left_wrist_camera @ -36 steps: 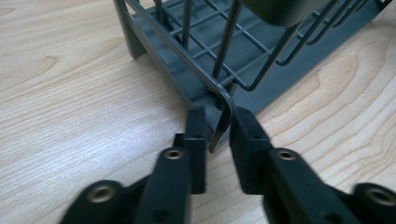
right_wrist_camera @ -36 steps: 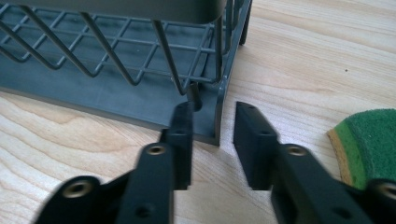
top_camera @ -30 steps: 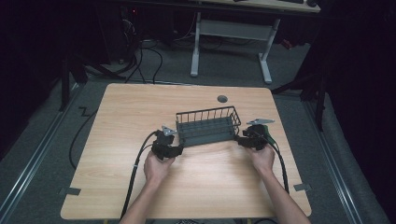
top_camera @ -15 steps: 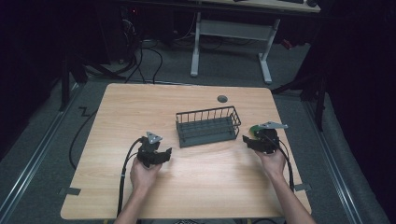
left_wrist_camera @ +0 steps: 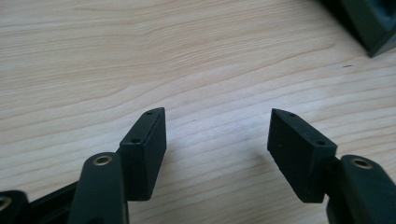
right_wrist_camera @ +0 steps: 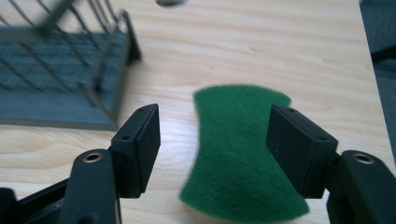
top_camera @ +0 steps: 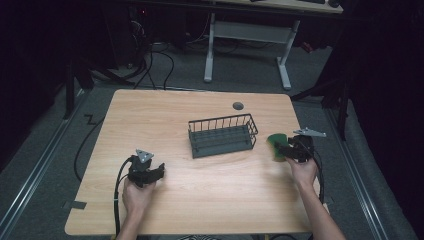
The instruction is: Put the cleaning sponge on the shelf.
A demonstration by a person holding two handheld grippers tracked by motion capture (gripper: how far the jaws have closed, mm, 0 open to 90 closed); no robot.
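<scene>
The left gripper (top_camera: pixel 159 172) rests over bare counter (top_camera: pixel 215 185), fingers spread and empty. The wire basket (top_camera: pixel 222 135) sits mid-counter. Just right of it lies the green scouring pad (right_wrist_camera: pixel 243 149), flat between the right gripper's (right_wrist_camera: pixel 212 144) open fingers; I'd lower squarely before closing.

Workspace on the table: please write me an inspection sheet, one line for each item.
Surface: wooden table, with a round grey grommet near its far edge.
Job's things: dark wire basket at the middle, upright; green sponge flat on the table, right of the basket.
Clutter: nothing seen.
Grippers: left claw open over bare wood; right claw open, jaws either side of the sponge, contact unclear.
Cables: black cable from the left gripper; loose cables on the floor.
Surroundings: dark room, white desk frame behind.
</scene>
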